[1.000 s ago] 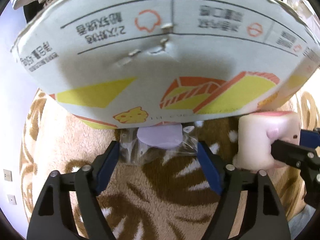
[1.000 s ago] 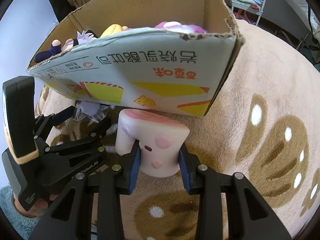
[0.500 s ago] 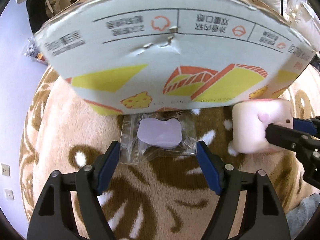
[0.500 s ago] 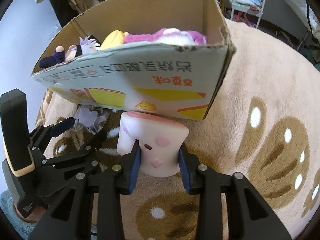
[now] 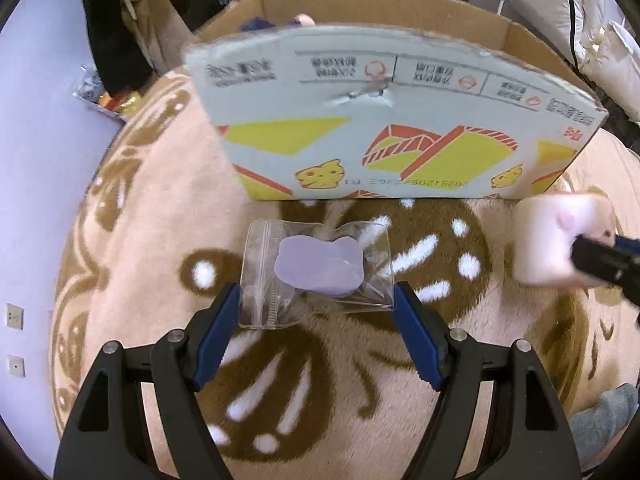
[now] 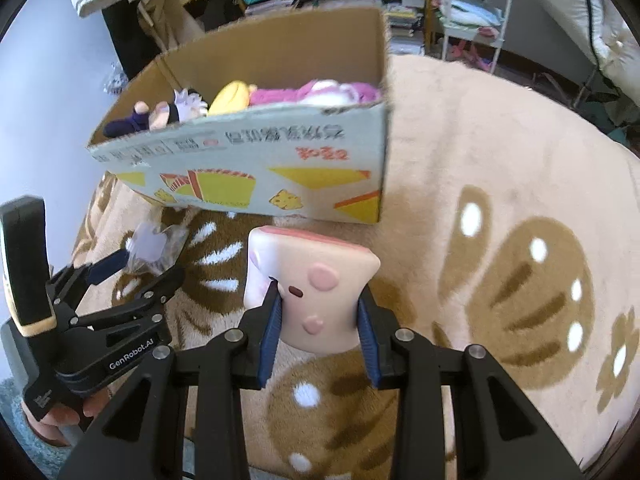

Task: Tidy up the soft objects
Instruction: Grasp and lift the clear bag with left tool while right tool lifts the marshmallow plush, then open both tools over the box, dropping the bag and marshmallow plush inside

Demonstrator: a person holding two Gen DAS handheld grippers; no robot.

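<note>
1. While the right tongs (image 6: 318, 322) are clamped on a cream squishy toy (image 6: 310, 280) with pink spots, their blue pads press its two sides and hold it just in front of the cardboard box (image 6: 256, 172).
2. The left tongs (image 5: 316, 308) stand wide apart, one blue pad at each side of a clear zip bag (image 5: 316, 268) that lies flat on the tan blanket (image 5: 160, 240); whether the pads touch the bag's edges cannot be told.
3. Inside the bag is a flat lilac soft piece (image 5: 320, 266).
4. The bag lies near the printed front wall of the box, a strip of blanket between them.
5. In the right wrist view the box is open at the top and holds plush toys: a pink one (image 6: 320, 92), a yellow one (image 6: 232, 98) and a dark doll (image 6: 160, 114).
6. In the left wrist view the squishy toy shows at the right edge, blurred, beside the box's lower right corner.
7. The blanket carries brown leaf and flower patterns with white dots.
</note>
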